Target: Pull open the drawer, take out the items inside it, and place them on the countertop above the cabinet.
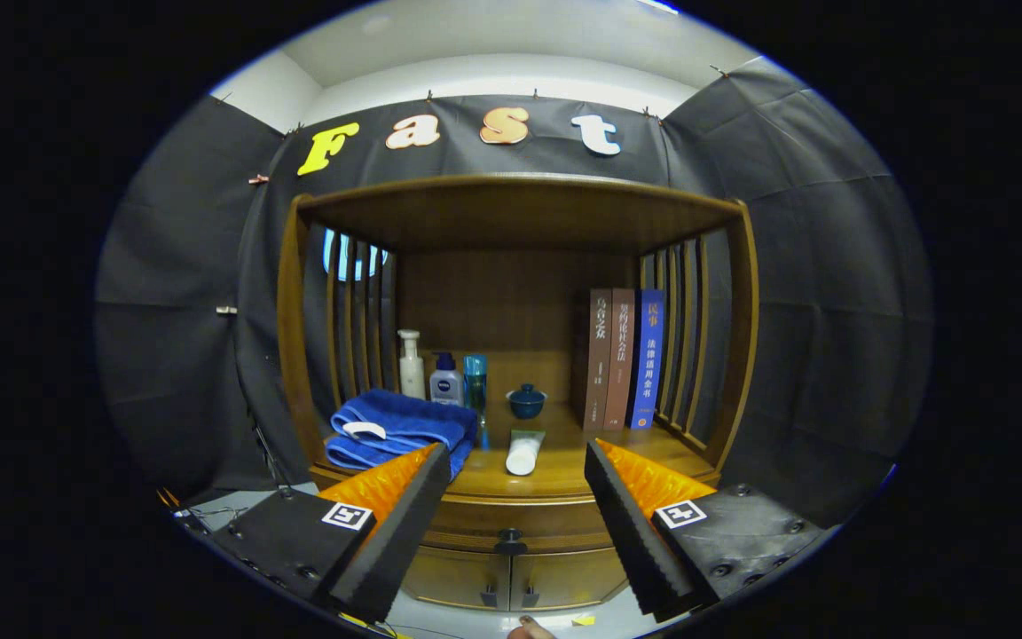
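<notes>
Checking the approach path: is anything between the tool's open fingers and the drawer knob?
No. In the gripper view the tool is open, and the drawer knob sits between its fingers, with only bare cabinet front around it.

The drawer (511, 519) is a wide, shallow wooden front under the countertop (555, 475), shut flush, with a small dark knob (509, 539) at its centre — the knob sits between the gripper (518, 461)'s spread, empty fingers, toward six o'clock from their tips. The countertop is a warm brown wooden slab above the cabinet (511, 577), lying at twelve o'clock from the knob. Below the drawer, the cabinet shows two closed wooden doors side by side — their handles meet at the middle.
</notes>
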`<state>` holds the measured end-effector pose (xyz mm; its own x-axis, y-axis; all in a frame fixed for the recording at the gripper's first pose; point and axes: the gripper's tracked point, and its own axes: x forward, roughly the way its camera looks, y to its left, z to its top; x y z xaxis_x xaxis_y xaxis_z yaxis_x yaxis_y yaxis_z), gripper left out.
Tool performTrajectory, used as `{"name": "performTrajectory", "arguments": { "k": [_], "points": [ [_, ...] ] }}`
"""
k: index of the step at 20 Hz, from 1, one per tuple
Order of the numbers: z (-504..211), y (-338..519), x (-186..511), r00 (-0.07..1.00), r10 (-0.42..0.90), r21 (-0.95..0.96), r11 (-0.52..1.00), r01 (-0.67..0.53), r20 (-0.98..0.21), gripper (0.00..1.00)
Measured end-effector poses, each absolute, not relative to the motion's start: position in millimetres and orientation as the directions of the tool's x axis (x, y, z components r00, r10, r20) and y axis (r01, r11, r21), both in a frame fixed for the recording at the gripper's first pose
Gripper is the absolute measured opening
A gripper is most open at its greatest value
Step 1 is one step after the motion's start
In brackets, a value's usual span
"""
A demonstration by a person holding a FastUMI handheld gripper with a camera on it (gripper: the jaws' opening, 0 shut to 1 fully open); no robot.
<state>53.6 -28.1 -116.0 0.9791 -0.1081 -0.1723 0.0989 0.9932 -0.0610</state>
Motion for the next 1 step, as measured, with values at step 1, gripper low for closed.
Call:
{"name": "performTrajectory", "arguments": {
  "k": [1],
  "points": [
    [-106.3,-26.5,46.8,0.981,-0.105,-0.059,0.994,0.096,-0.165,1.00]
  ]
}}
